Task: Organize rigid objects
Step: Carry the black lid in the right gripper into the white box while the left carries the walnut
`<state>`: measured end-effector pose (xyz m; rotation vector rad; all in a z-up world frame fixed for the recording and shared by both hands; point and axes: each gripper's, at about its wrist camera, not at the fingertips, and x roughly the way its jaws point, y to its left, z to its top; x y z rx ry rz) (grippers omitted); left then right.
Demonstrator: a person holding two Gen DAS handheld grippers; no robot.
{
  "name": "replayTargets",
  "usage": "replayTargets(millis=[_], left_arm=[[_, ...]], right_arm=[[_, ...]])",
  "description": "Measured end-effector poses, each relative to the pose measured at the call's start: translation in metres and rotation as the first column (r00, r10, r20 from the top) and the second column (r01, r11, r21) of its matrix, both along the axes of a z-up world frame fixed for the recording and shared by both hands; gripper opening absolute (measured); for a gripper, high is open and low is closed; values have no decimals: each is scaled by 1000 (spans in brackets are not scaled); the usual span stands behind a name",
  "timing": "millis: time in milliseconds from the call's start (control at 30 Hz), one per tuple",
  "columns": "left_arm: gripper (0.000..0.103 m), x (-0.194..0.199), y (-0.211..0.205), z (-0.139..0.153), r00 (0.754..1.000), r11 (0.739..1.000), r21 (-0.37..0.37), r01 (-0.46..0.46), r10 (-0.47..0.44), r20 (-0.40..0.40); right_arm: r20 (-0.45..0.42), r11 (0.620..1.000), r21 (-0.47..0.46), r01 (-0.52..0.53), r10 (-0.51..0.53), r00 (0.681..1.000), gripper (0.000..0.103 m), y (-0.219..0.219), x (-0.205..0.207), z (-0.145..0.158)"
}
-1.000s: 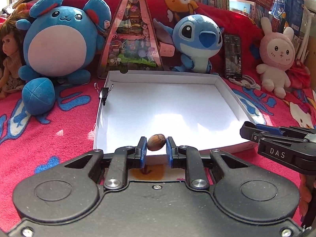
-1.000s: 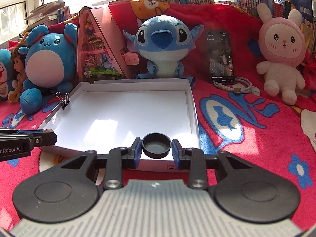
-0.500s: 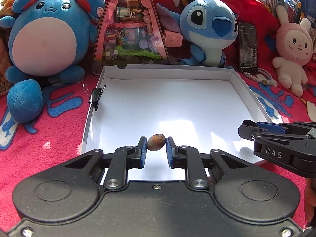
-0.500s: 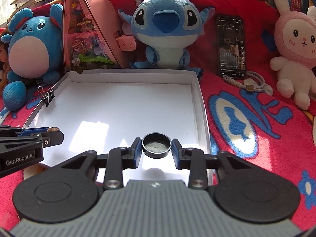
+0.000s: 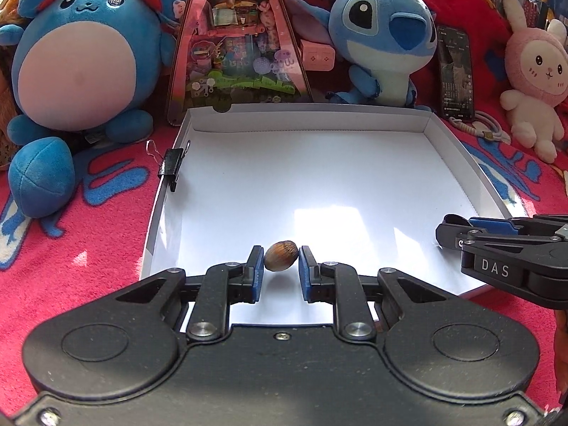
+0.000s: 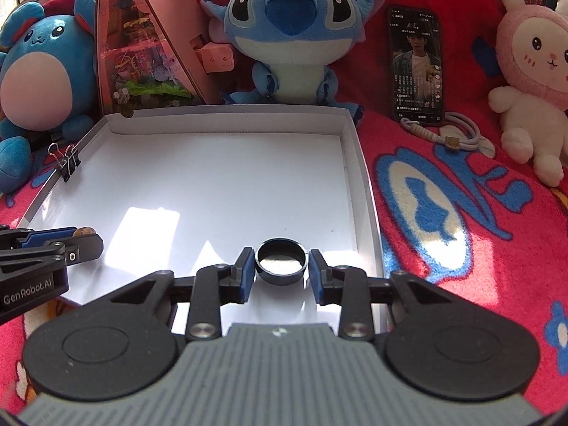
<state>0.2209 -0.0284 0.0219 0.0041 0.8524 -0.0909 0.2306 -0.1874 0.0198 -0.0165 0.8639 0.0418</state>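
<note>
A: What are we working over?

B: A red fleece blanket [image 5: 88, 248] with blue lettering, plush toys along the back, and in the middle a shallow white cardboard tray [image 5: 461, 149], bare inside, a black binder clip [image 5: 172, 168] on its left wall.

A: And the tongs?

B: The left gripper [image 5: 280, 269] pinches a small brown acorn-like nut [image 5: 280, 255] between its blue pads, just inside the tray's near edge. The right gripper [image 6: 280, 271] is clamped on a round black shallow cap [image 6: 280, 261], open side up, also over the near part of the tray, towards its right wall.

A: How should the drop go?

B: I'd bring each one low over the white floor before spreading the pads, the two kept well apart. The nut looks likely to roll, so release it gently; keep the cap level so it lands flat.

A: Any change from a second ago?

B: Both grippers have come forward over the tray; then they were at its near rim. Grips unchanged.
</note>
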Motion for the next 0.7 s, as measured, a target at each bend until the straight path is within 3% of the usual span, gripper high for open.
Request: replayTargets(millis=[700], left_arm=[[20, 0, -2, -5, 1000, 1000, 13, -2, 2, 6]], right_arm=[[0, 1000, -19, -15, 15, 1000, 38, 2, -1, -3]])
